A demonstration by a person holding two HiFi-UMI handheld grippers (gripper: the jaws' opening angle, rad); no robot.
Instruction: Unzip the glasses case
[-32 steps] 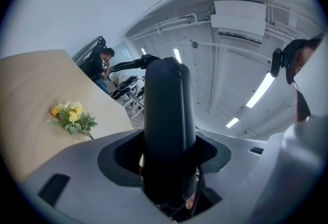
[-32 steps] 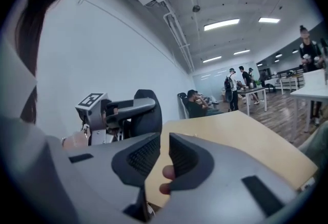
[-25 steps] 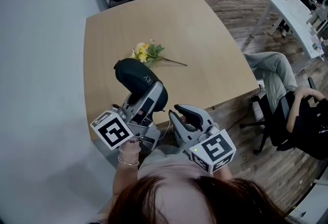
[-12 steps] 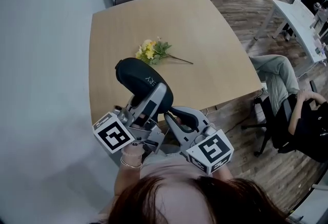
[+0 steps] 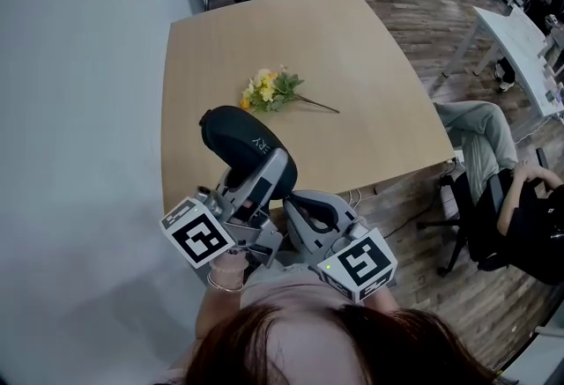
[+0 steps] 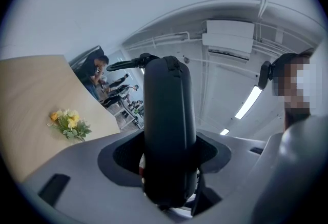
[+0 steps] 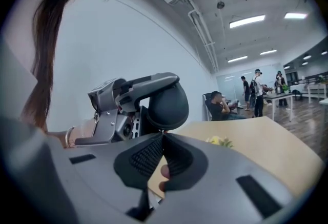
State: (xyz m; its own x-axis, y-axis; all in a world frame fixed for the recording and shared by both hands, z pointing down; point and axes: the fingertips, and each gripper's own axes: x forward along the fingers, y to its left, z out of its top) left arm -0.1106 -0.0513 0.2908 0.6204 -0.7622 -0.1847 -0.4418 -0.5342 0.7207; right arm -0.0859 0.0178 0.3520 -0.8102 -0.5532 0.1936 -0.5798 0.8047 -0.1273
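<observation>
My left gripper (image 5: 257,173) has its jaws grasping the black glasses case (image 5: 233,132), held above the worktop's (image 5: 352,48) near edge. At the case's 5 o'clock, my right gripper (image 7: 163,135) has its jaws clenched tip to tip. Flowers (image 5: 271,91) lie at 1 o'clock.

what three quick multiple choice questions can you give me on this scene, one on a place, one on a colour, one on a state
1. Where do the flowers lie?
A) on the floor
B) on the table
C) on a chair

2. What colour is the glasses case?
A) white
B) red
C) black

3. What is the left gripper doing?
A) holding the glasses case between its fingers
B) lying open on the table
C) gripping the flowers

Answers:
1 B, the bunch rests on the bare wooden top.
2 C, its shell is dark all over in the head view and the left gripper view.
3 A, the left gripper view shows the case clamped between the two fingers.
</observation>
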